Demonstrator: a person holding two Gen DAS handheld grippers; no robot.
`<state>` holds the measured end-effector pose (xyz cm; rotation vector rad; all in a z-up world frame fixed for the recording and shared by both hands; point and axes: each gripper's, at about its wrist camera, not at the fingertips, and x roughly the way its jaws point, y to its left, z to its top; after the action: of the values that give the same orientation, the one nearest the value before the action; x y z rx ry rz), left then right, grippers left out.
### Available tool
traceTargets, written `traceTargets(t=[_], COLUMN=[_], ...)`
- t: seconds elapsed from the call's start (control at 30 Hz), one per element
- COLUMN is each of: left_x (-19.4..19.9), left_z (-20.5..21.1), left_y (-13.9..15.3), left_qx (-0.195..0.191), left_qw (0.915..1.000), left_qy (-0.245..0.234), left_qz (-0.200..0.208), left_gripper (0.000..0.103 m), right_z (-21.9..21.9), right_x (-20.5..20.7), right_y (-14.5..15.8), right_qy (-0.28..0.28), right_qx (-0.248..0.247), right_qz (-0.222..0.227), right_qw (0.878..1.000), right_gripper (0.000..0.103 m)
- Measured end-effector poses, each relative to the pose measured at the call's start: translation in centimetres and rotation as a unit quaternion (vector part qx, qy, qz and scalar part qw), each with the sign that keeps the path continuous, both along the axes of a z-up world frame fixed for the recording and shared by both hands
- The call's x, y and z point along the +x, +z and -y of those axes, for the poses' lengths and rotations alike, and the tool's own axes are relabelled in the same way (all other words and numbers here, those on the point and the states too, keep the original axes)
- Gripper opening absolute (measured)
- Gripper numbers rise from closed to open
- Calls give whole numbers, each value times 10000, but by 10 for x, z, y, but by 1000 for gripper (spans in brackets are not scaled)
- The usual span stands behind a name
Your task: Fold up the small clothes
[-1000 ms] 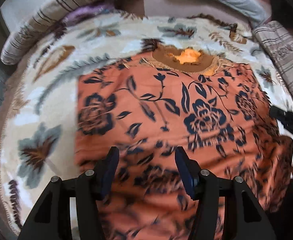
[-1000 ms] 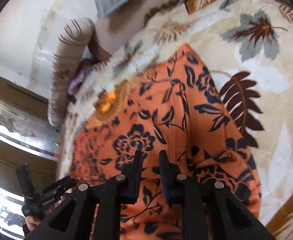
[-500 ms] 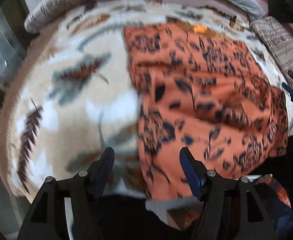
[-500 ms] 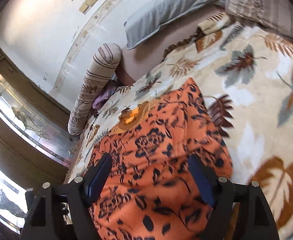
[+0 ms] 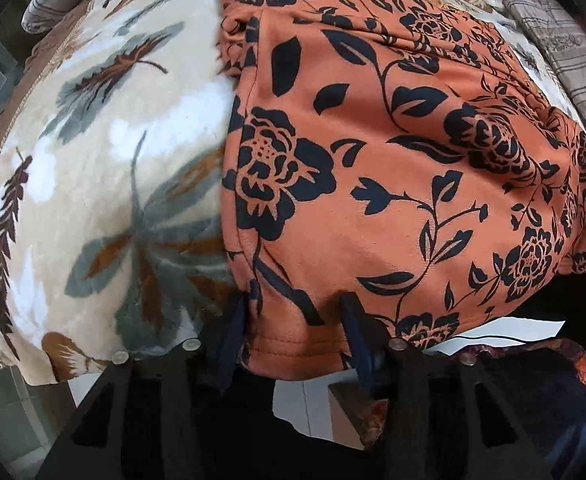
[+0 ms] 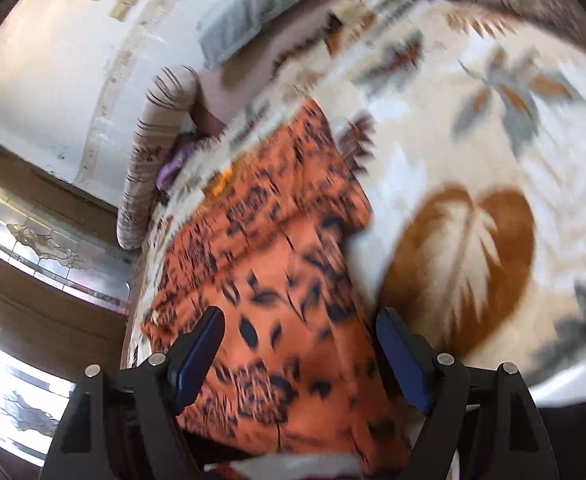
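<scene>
Orange floral garment (image 5: 393, 152) spread flat on leaf-patterned blanket (image 5: 105, 168) covering the bed. Left hand-held gripper (image 5: 293, 320) straddling the garment's near hem corner, jaws just closing, pads not visibly pressing the cloth. Right hand-held gripper (image 6: 299, 354) wide open above the garment's (image 6: 285, 272) near edge, holding nothing; view blurred.

The right gripper (image 6: 297, 352) stands at six o'clock with its blue pads wide apart and nothing pressed between them. Its jaws have just been opening. Under it lies the orange garment (image 6: 277, 264) with dark flowers (the picture is blurred), which runs toward eleven o'clock over the cream leaf-patterned blanket (image 6: 493, 128). A striped bolster (image 6: 149, 152) lies at ten o'clock, and a grey pillow (image 6: 261, 12) at twelve o'clock.
</scene>
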<state>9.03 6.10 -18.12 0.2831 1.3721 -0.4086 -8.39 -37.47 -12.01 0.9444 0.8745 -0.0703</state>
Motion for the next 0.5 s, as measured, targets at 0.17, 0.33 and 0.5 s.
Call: traceTargets(t=[0.17, 0.33, 0.5], left_x=[0, 2, 8], left_z=[5, 5, -10], left_y=[-2, 1, 14], left_qx=[-15, -146, -469], left_qw=[9999, 9998, 9988], left_qy=[-107, -69, -57], left_qz=[32, 77, 117], left_gripper=[53, 28, 9], right_z=[-13, -33, -56], right_x=[-15, -8, -5], right_y=[-23, -46, -48], right_qy=[209, 446, 855], right_qx=[303, -44, -560], right_qz=[-693, -1412, -1627], right_qw=[9969, 9890, 9814], right_gripper=[81, 78, 21])
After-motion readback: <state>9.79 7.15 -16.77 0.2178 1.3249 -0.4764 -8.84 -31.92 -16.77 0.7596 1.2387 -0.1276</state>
